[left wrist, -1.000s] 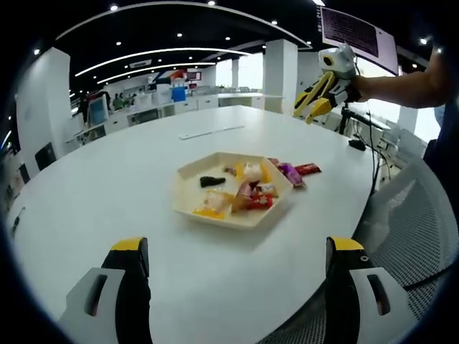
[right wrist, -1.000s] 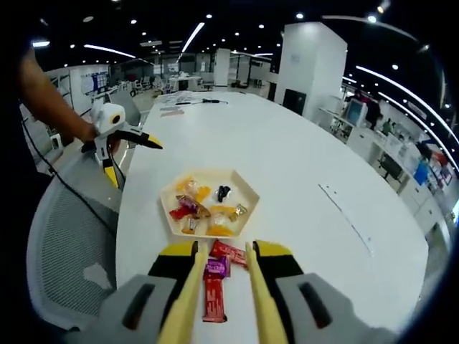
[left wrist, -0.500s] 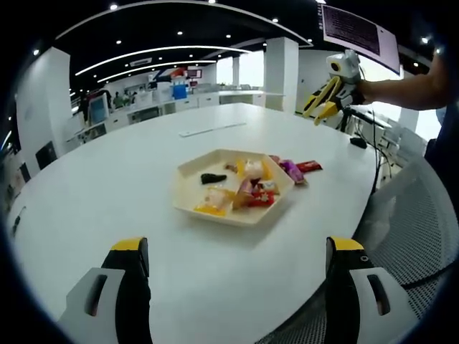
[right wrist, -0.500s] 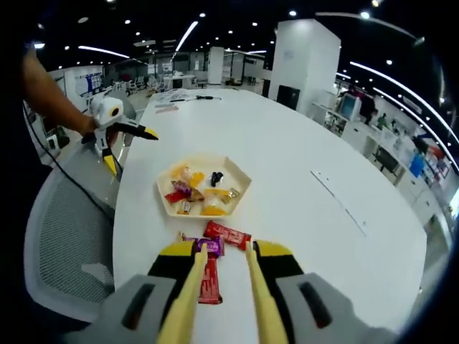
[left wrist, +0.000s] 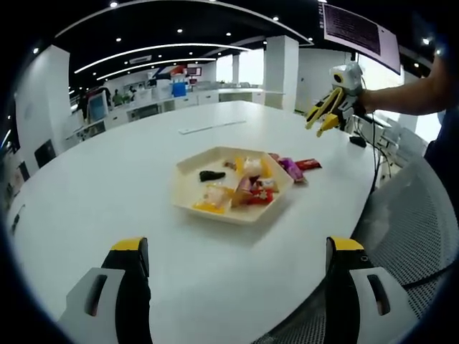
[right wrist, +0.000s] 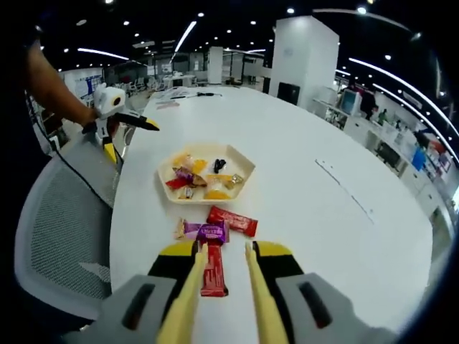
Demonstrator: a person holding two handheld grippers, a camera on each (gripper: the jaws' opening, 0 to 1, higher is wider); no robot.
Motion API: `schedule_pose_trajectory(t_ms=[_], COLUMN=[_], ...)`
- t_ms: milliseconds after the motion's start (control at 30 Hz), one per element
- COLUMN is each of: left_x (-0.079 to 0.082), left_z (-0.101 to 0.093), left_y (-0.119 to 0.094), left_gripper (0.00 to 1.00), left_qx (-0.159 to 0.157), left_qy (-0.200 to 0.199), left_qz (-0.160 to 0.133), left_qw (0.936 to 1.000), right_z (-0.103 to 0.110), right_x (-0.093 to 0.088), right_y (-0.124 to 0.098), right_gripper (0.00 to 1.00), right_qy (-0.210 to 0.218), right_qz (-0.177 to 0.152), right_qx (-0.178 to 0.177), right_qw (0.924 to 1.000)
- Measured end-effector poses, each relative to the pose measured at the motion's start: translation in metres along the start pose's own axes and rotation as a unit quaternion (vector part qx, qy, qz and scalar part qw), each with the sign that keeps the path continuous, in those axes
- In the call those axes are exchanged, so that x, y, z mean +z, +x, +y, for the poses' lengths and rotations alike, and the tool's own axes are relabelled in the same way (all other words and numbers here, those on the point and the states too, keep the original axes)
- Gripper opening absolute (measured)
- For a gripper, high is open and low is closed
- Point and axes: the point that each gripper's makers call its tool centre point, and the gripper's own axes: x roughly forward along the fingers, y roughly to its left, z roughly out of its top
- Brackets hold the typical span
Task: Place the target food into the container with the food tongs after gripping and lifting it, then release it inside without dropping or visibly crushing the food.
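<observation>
White tabletop [right wrist: 301, 186] carries a hexagonal tray [right wrist: 241, 170] of sweets; wrapped bars [right wrist: 231, 221] lie just near of it. Right hand-held gripper [right wrist: 221, 287] holds yellow food tongs [right wrist: 188, 297], narrowly parted, poised for a pick; left hand-held gripper [left wrist: 233, 266] waits wide open, empty.

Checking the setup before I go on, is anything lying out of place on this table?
Yes: several wrapped snacks lie on the white table, outside the hexagonal tray: a red bar, a purple packet and a second red bar between the tongs.
</observation>
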Motion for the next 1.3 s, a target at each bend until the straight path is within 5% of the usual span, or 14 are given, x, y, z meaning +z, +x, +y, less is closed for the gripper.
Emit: schedule_pose_trajectory(t_ms=[667,1300], left_x=[-0.004,-0.008], left_z=[-0.001,-0.001], left_y=[0.001,0.003], left_gripper=[0.99,0.99], left_qx=[0.001,-0.002], left_qy=[0.002,0.0], left_qz=[0.012,0.021], left_qw=[0.9999,0.9998], right_z=[0.012,0.016], right_x=[-0.049,-0.055], right_y=[0.033,0.047], right_gripper=[0.3,0.29], right_qy=[0.036,0.022], right_qz=[0.028,0.046], right_qx=[0.002,0.014], right_qw=[0.999,0.9986])
